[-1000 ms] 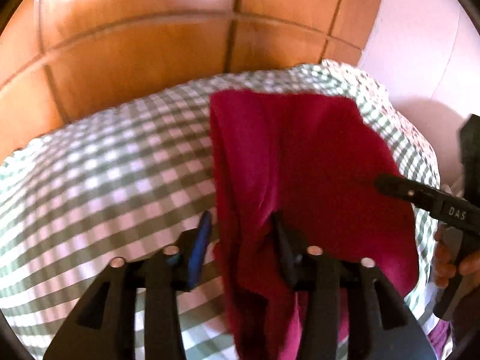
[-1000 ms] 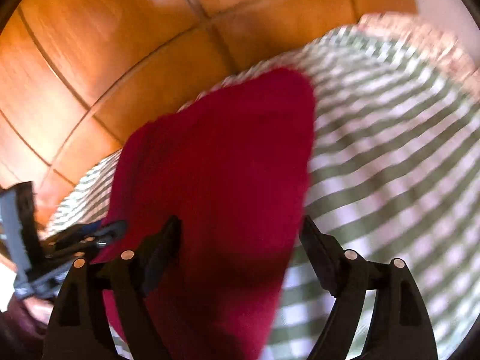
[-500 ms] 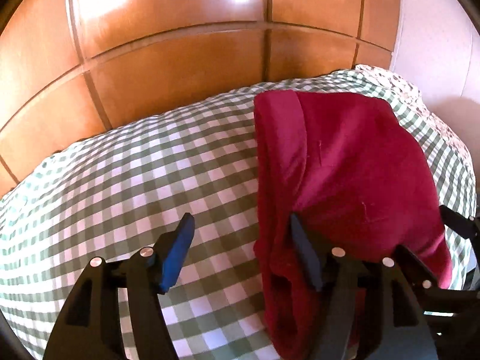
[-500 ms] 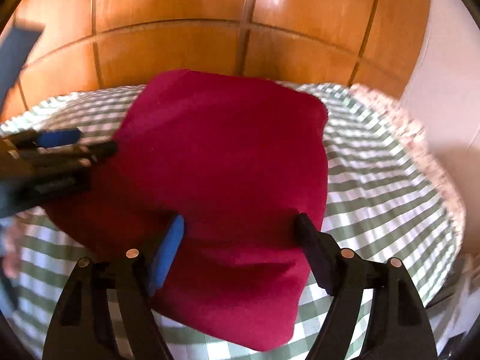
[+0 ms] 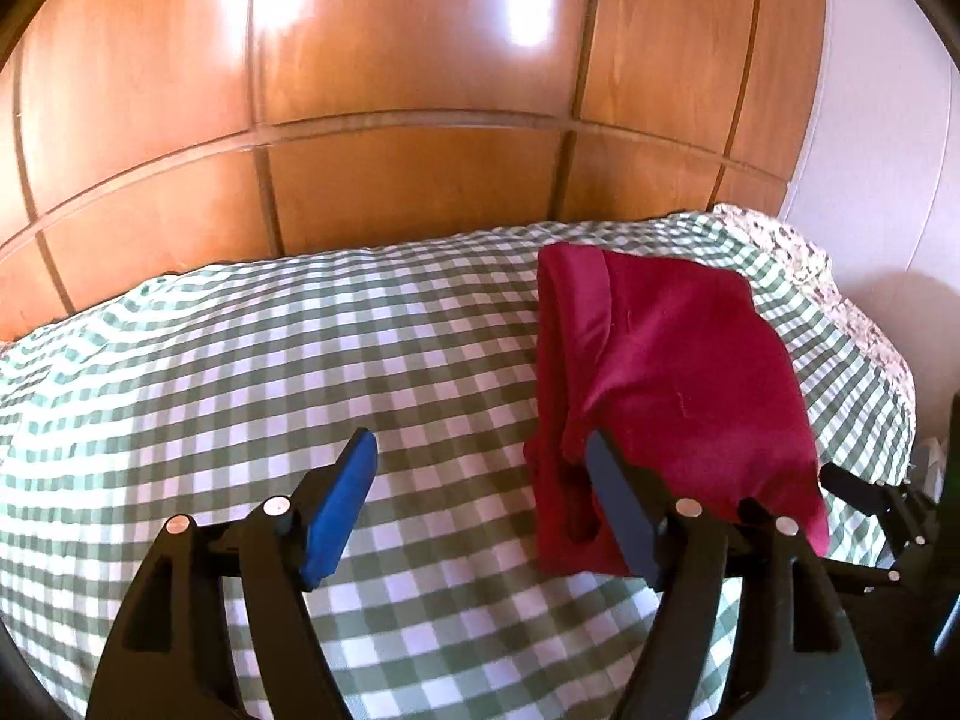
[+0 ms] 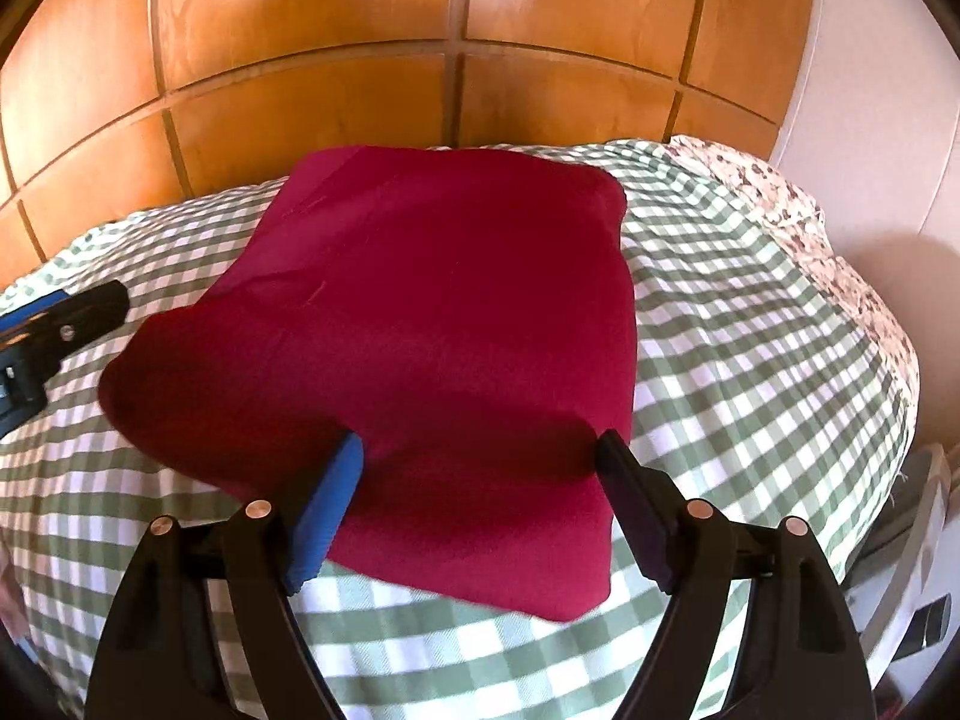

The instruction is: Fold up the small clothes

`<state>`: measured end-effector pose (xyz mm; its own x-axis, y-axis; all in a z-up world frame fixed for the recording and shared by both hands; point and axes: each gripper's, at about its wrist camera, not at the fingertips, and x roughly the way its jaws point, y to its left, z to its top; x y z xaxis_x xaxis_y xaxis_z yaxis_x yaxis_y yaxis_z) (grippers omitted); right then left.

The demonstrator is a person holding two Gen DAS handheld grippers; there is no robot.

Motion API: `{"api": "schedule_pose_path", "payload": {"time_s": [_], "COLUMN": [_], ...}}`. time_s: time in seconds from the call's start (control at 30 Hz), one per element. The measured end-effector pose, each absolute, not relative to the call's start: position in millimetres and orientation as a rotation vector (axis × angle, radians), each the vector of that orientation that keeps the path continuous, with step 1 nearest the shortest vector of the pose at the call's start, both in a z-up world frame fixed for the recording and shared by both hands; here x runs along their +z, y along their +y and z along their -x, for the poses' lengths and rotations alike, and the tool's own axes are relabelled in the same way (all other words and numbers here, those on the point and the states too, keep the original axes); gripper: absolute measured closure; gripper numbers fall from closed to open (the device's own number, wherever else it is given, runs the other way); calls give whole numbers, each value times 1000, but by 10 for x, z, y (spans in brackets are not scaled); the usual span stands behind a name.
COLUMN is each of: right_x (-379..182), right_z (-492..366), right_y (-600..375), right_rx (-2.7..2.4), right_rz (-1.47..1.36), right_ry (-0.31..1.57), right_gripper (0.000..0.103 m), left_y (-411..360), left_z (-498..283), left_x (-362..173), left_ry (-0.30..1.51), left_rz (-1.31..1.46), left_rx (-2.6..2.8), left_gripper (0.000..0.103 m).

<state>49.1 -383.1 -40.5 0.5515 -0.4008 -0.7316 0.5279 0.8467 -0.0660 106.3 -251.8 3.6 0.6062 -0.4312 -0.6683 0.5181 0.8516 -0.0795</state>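
Observation:
A dark red garment [image 5: 672,372] lies folded on the green-checked bed cover [image 5: 240,360], its thick doubled edge on the left. My left gripper [image 5: 477,441] hovers just left of that edge. Its jaws are opening and only checked cover shows between them; its right finger [image 5: 618,498] stands beside the fold. In the right wrist view the garment [image 6: 432,312] fills the middle. My right gripper [image 6: 480,441] is open above its near edge, jaws opening slightly, pads apart from the cloth. The left gripper's tip [image 6: 66,312] shows at the left.
A wooden panelled wall [image 5: 420,120] rises behind the bed. A floral cloth [image 5: 798,264] lies at the far right corner by a white wall [image 6: 870,90]. The checked cover [image 6: 750,330] drops off at the right edge. White things [image 6: 924,570] lie beyond it.
My left gripper let go of the garment's edge, widened and drew back to the left. My right gripper swung round to face the garment squarely and stayed open.

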Motion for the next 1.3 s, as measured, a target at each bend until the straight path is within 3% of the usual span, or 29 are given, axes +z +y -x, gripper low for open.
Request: {"api": "schedule_pose_path", "payload": {"time_s": [0.53, 0.77, 1.3], "right_x": [-177, 48, 266], "right_z": [-207, -40, 112], "right_y": [-3666, -3674, -3403], "right_rx": [-609, -696, -747], "right_rz": [-224, -279, -228], "right_ry": [774, 684, 561], "right_gripper": [18, 10, 4], "left_y": [-2327, -2228, -2109], "left_z": [-801, -642, -496], "left_x": [212, 356, 412], "left_ry": [688, 627, 616], "left_rz": [-94, -93, -69], "left_rx": [-522, -506, -464], "left_gripper": [23, 11, 3]}}
